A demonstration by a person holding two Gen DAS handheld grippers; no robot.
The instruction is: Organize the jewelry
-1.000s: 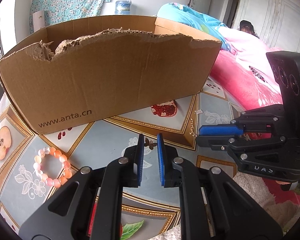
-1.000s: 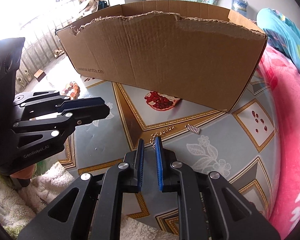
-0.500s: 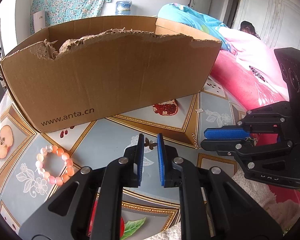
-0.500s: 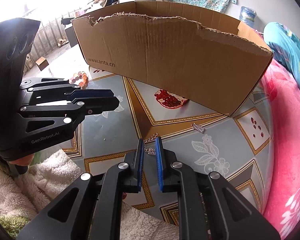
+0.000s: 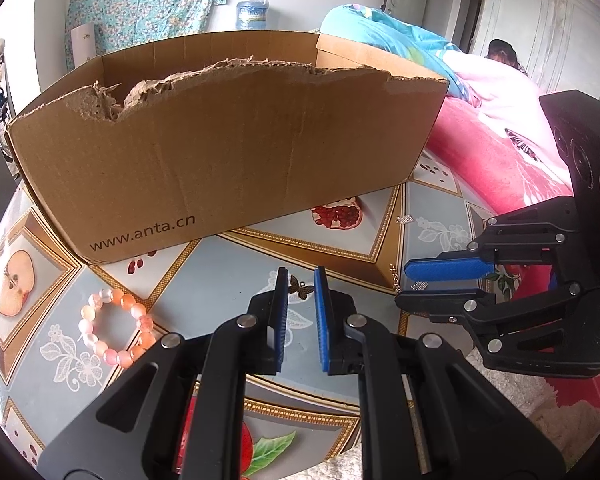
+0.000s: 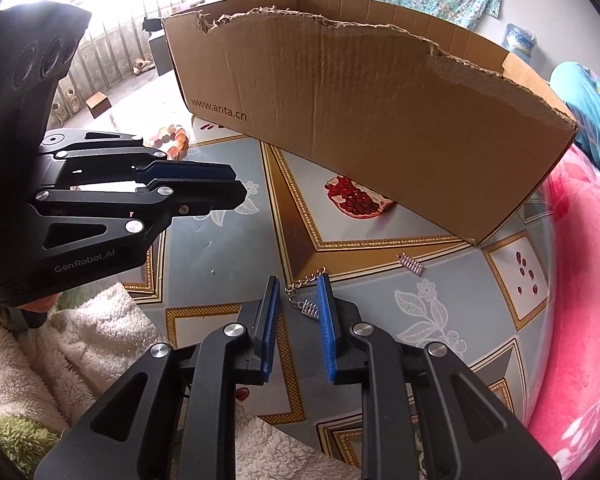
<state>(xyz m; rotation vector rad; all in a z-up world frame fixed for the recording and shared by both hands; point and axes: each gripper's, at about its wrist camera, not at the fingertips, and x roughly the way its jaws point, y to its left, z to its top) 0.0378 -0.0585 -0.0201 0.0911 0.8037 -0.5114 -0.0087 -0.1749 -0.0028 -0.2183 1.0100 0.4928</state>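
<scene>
Cardboard box (image 6: 364, 120) on the patterned table (image 6: 228, 248) is the reference. Silver chain charm (image 6: 306, 304) lies on the table in front of the box, between the right gripper's (image 6: 298, 284) blue pads, jaws just opened a bit, not gripping. Second charm (image 6: 410, 263) near the box's right corner. Bead bracelet (image 5: 114, 330) off the box's left end. Left gripper (image 5: 302, 276) narrow, empty.

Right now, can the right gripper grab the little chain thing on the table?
Probably yes. The right gripper sits right over the chain earring, its jaws have just been opening, and the charm lies between them untouched. Nothing blocks it; the cardboard box stands farther back.
</scene>
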